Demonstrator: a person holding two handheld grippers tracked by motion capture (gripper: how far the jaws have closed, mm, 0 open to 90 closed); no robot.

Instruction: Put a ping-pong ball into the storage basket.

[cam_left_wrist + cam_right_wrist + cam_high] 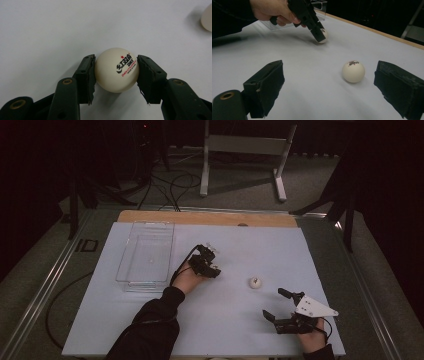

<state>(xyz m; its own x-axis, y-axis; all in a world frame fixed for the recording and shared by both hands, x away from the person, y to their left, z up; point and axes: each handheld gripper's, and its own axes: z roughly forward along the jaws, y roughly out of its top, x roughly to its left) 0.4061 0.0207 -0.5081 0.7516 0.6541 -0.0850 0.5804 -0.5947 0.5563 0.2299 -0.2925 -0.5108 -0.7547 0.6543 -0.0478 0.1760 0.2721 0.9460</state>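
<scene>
**Colleague:** What has my left side got?

**Me:** My left gripper [116, 72] is clamped on a white table tennis ball [116, 70]. In the left gripper view both pads press its sides, and the printed logo with red lettering faces the camera. The ball sits low, at the white table surface [260, 245].

**Colleague:** Where is that, taking the clear plastic tray as the mark?

**Me:** In the high view the clear plastic tray [146, 252] lies on the left part of the table, and my left gripper [209, 255] is just to the right of it, near the tray's long right wall. From the right gripper view the same held ball [323, 35] shows under the black jaws, with the tray's corner [319, 6] right behind the hand [273, 10].

**Colleague:** And the right side?

**Me:** My right gripper [329, 85] stands wide, nothing between its pads. A second table tennis ball [353, 71] rests on the table ahead of it, closer to the right-hand pad, touching neither. In the high view that ball [255, 282] is well to the right of the tray, and the right gripper [282, 306], with its grey three-cornered plate, is farther right of the tray again, near the table's front edge.

**Colleague:** Are the two balls touching?

**Me:** No, they are well apart.
</scene>
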